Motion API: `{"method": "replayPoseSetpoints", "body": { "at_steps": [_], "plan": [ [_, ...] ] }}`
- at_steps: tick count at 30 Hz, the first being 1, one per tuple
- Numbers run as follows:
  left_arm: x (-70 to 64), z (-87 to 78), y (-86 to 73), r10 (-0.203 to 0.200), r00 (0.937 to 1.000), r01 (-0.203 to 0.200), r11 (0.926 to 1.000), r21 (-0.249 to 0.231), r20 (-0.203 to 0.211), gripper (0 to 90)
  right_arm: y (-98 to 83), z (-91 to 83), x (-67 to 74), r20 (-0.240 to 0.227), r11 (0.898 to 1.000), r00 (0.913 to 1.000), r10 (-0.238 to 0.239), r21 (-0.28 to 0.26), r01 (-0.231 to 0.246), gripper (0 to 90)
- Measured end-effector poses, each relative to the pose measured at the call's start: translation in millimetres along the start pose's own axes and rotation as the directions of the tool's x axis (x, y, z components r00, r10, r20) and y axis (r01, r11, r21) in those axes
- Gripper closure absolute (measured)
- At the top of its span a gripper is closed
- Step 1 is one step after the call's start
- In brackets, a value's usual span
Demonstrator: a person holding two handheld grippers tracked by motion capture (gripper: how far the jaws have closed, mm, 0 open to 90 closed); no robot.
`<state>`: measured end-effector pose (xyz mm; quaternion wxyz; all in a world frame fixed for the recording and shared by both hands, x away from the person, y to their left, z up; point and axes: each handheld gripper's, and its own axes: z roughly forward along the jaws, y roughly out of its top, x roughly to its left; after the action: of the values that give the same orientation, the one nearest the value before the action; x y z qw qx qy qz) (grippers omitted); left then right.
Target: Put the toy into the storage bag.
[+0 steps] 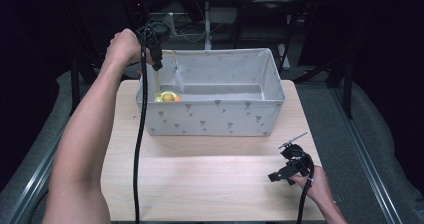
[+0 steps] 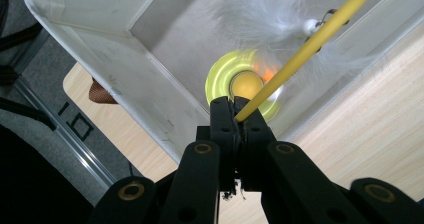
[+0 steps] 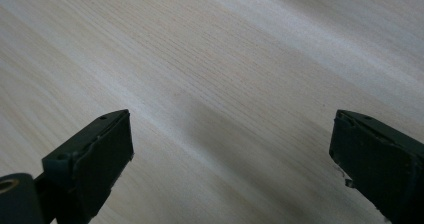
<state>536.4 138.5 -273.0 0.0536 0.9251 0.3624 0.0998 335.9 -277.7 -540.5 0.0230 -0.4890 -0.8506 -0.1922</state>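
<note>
A yellow-green disc (image 1: 168, 97) with an orange ball (image 2: 246, 84) on it lies in the near-left corner of a grey fabric box (image 1: 215, 119). A thin yellow rod (image 2: 305, 46) rises from it and carries a white feather (image 2: 265, 14) on a small clip. My left gripper (image 2: 234, 109) is shut on the lower part of this rod, above the box's left end (image 1: 156, 64). My right gripper (image 1: 282, 169) is low over the wooden table (image 3: 225, 59) at the front right, and its jaws (image 3: 232, 144) stand wide open with nothing between them.
The box (image 2: 150, 104) stands across the far half of the table (image 1: 210, 179). Grey padding and metal rails flank the table on both sides. The left gripper's black cable (image 1: 140, 149) hangs down over the table's left part.
</note>
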Motion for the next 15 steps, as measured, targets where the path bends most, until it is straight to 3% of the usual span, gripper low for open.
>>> {"method": "replayPoseSetpoints", "body": {
  "at_steps": [15],
  "plan": [
    [7.9, 20.0, -17.2, -0.024, 0.9993, 0.024, 0.9996, 0.014, 0.030, 87.9, 0.4, 1.3, 0.6, 0.000, 1.000, 1.0000, 0.002, -0.002, -0.002, 3.7]
  ]
}}
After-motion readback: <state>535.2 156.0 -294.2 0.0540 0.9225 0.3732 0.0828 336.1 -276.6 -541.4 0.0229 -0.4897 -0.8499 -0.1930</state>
